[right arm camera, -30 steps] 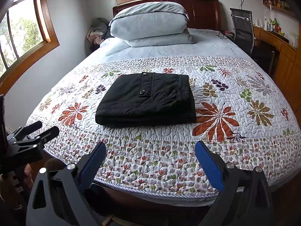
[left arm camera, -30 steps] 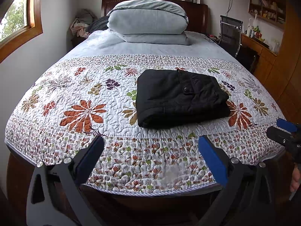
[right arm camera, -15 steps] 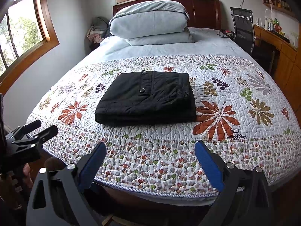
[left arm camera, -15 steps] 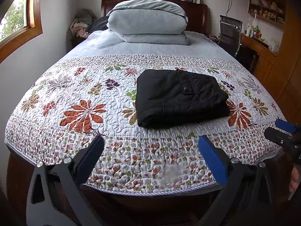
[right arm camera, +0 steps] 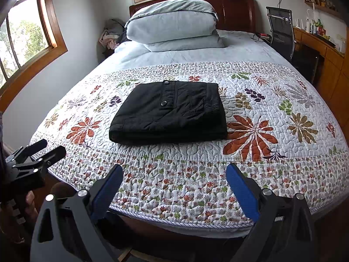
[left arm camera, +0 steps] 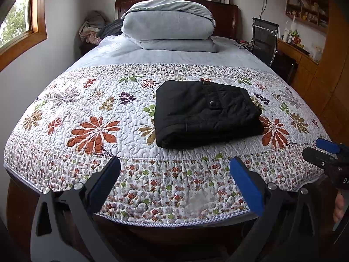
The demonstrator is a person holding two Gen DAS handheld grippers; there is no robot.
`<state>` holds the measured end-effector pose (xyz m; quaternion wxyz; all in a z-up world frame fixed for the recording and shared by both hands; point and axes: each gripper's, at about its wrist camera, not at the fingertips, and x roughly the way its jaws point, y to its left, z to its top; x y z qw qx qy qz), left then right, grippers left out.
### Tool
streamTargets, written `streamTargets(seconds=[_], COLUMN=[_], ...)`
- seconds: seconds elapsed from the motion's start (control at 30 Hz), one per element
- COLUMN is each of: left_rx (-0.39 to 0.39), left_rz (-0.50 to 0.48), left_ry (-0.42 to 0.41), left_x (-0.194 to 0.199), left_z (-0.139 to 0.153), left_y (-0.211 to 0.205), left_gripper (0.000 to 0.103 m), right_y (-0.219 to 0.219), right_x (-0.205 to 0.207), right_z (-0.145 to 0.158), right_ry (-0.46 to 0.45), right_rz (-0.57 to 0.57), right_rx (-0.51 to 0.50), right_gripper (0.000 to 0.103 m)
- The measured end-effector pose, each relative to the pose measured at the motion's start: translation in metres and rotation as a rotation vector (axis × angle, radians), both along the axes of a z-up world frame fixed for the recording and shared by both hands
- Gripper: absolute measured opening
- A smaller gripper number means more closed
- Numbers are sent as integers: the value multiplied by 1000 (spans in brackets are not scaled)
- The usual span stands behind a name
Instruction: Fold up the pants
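Note:
The black pants (left arm camera: 205, 113) lie folded into a thick rectangle on the floral quilt (left arm camera: 93, 109), near the foot of the bed; they also show in the right wrist view (right arm camera: 170, 115). My left gripper (left arm camera: 174, 174) is open and empty, held back off the foot edge of the bed. My right gripper (right arm camera: 174, 178) is open and empty too, also off the foot edge. Each gripper shows at the side of the other's view: the right gripper (left arm camera: 325, 152) and the left gripper (right arm camera: 41, 148). Neither touches the pants.
Folded grey bedding and a pillow (left arm camera: 168, 26) are stacked at the headboard. A black office chair (left arm camera: 264, 39) and a wooden desk (left arm camera: 301, 59) stand right of the bed. A pile of clothes (left arm camera: 91, 28) sits at the far left corner. Windows are on the left wall.
Both grippers stay open and almost still. The view has shifted very slightly; the pants have not moved.

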<state>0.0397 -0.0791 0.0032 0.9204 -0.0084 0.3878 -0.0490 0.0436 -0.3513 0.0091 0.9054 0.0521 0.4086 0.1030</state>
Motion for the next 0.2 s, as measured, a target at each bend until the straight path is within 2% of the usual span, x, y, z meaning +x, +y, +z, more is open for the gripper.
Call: streamTargets(seconds=[0.2], left_rx=[-18], left_rz=[11], left_ry=[8], left_x=[1], left_z=[-1], left_y=[2], left_gripper=[100], right_y=[0], right_x=[1], right_z=[0], right_ry=[0], right_rz=[2], right_rx=[0], right_gripper=[96])
